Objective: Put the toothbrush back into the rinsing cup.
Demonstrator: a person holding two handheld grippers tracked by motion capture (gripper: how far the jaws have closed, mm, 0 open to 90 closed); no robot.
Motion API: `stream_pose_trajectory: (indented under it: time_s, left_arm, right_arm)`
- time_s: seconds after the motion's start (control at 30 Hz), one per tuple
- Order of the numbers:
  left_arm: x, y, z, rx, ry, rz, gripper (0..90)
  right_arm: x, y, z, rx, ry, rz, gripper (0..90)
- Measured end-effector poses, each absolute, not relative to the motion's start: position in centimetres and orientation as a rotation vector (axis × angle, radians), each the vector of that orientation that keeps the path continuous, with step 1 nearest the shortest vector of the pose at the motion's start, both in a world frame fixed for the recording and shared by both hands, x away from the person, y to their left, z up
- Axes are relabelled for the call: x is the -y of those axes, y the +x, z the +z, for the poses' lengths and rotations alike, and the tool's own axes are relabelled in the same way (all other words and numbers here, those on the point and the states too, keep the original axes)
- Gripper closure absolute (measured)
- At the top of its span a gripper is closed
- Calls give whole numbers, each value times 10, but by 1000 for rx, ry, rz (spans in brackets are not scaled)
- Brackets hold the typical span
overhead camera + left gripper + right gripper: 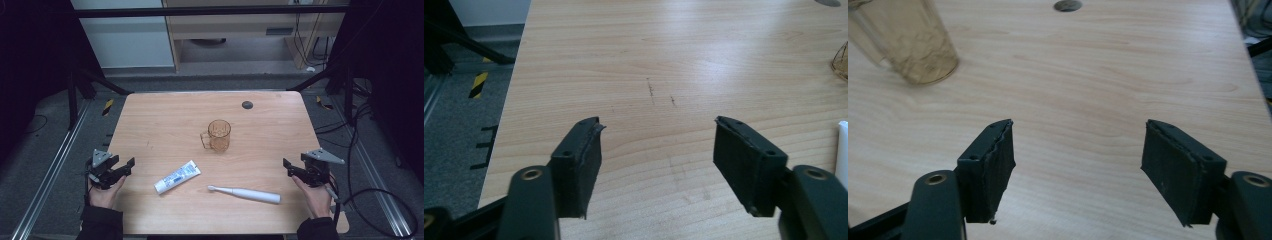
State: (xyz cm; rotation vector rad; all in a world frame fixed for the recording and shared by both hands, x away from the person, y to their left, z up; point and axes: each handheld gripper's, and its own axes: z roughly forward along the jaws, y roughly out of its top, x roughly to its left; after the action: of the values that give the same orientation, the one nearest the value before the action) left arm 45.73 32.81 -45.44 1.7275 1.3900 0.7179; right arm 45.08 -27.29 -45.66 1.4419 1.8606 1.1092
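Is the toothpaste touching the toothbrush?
Apart. The high view shows bare wood between the toothpaste tube and the toothbrush; the brush's head ends short of the tube.

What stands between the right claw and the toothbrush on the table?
Nothing visible does. The right claw is open at the table's right edge, and the toothbrush lies on the bare wood just to its left, nearer the person. The cup and the toothpaste tube lie away from that path.
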Motion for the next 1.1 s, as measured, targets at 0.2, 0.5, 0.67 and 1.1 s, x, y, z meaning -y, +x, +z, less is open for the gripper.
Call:
stream_pose_trajectory:
  time_s: [0.2,0.5,0.67,1.1]
  left_arm:
    - [-325,453,-458,-1377,1766,721,414]
    - [-323,454,-461,-1395,1773,709,425]
    - [-322,455,-463,-1412,1804,692,441]
    - [-317,454,-462,-1410,1832,679,467]
  right_arm:
    - [261,440,-454,-1943,1388,1099,373]
    - [246,432,-451,-2060,1363,1099,568]
    - [239,432,-455,-2151,1344,1063,700]
    - [231,423,-460,-2253,1323,1027,899]
